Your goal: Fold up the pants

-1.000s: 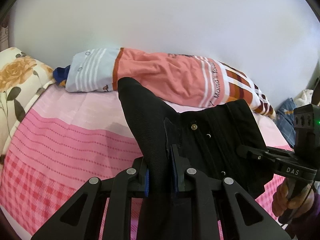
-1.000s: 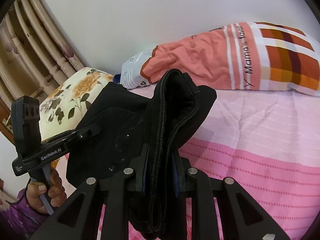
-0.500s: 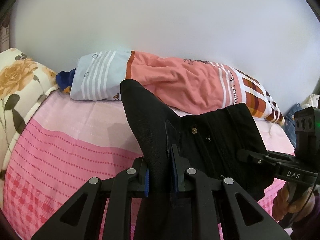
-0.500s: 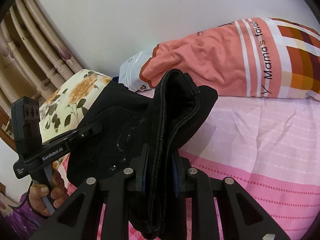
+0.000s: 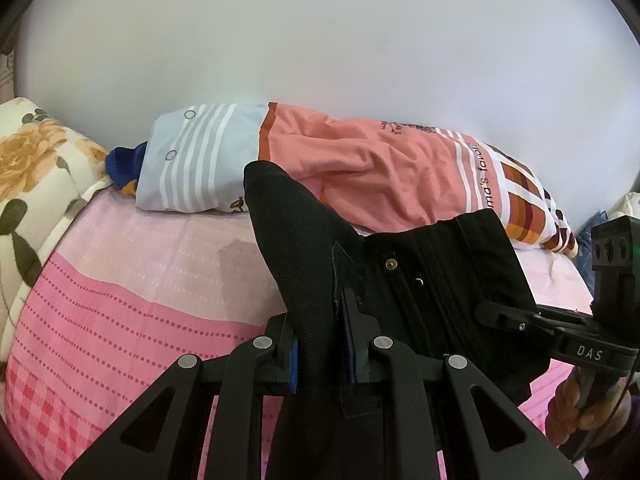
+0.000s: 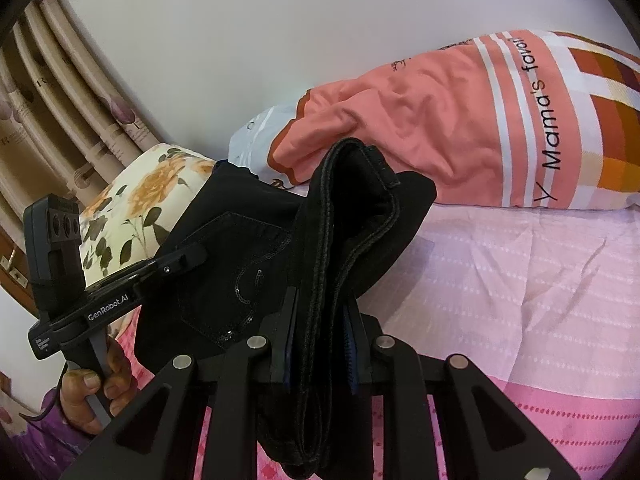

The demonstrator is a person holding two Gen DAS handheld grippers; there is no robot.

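Black pants (image 5: 420,280) hang lifted above the bed, held by both grippers. My left gripper (image 5: 318,344) is shut on one side of the waistband; the fly buttons show to its right. My right gripper (image 6: 320,344) is shut on a thick bunched fold of the pants (image 6: 352,216), with a sequined back pocket to its left. The right gripper also shows in the left wrist view (image 5: 504,314), and the left gripper shows in the right wrist view (image 6: 192,256), each clamped on the cloth.
A pink striped bed sheet (image 5: 120,280) lies below. A coral and plaid pillow (image 5: 380,168) lies along the white wall. A floral quilt (image 6: 132,208) is at the left, curtains (image 6: 60,80) behind it. More clothes (image 5: 628,208) lie at the far right.
Both grippers have moved forward toward the pillow and wall, carrying the pants with them. The grips have not changed.
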